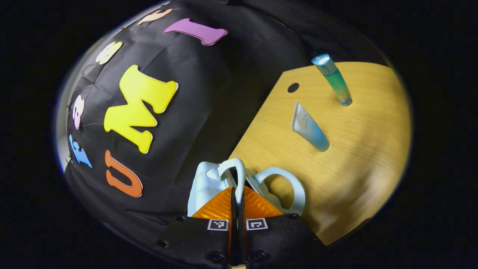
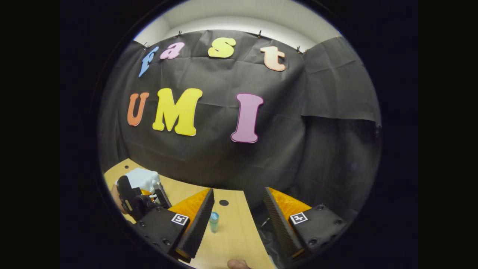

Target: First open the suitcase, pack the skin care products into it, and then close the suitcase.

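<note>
Left gripper (image 1: 236, 194): fingers closed to a narrow slit, pinching one of two pale blue-white loop handles (image 1: 239, 172) at the tips. The handles sit on a pale plastic body (image 1: 203, 183), presumably the suitcase, at the near corner of the light wooden table (image 1: 366, 157). Whether the case is latched or already opening cannot be told — its body is mostly covered by the fingers.

Right gripper (image 2: 239, 216): fingers spread wide, nothing between them, held above the table.

Skin care items, left gripper view:
- Tall clear tube w/ green-to-blue contents and pale cap (image 1: 332, 79), standing upright, far side of the table.
- Squeeze tube, white fading to blue (image 1: 310, 128), standing on its cap end and leaning, between the tall tube and the case.

Key relation: in the right gripper view a small blue-green tube (image 2: 214, 221) stands on the table ahead of the open fingers, just beside the left-hand finger and off the centre line. Long axis approx. vertical, so judged approach is a sideways shift, then a close across the tube's width. Right hand is the free one for the pick; left is occupied at the handle.

Limits:
- Which of the two tubes appears in the right gripper view — not determinable.
- Case interior, lid and latch: hidden.
- The left gripper and a hand appear at the far left of the right gripper view, w/ the pale case behind; detail too small.
</note>
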A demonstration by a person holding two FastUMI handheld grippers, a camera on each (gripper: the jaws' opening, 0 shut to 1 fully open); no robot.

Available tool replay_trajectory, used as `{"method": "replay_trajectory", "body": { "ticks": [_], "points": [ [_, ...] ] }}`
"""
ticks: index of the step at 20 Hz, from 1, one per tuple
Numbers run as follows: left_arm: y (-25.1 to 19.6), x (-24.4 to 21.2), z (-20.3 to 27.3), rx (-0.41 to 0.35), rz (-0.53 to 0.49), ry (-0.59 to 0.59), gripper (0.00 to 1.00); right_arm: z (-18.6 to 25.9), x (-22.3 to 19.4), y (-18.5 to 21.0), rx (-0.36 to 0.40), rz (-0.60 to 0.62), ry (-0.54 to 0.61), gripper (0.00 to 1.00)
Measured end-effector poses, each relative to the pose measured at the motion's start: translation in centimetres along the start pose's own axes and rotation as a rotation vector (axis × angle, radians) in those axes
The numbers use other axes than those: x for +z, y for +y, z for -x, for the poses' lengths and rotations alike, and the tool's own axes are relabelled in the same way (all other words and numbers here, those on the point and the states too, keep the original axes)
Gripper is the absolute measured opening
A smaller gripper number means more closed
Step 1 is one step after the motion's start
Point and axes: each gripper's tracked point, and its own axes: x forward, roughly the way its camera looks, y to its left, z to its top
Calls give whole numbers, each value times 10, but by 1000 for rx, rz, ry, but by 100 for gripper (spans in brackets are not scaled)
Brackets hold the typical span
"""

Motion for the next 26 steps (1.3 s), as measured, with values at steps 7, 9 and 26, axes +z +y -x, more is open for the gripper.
{"method": "replay_trajectory", "body": {
  "ticks": [7, 9, 26],
  "points": [
    [110, -14, 45, 33, 253, -109, 2, 23, 31, 51, -69, -15, -14, 80],
    [141, -32, 55, 44, 308, -128, 2, 27, 36, 70, -77, -11, -15, 80],
    [275, -294, 25, 113, 492, -80, 2, 48, 22, 208, -35, 14, 93, 80]
  ]
}}
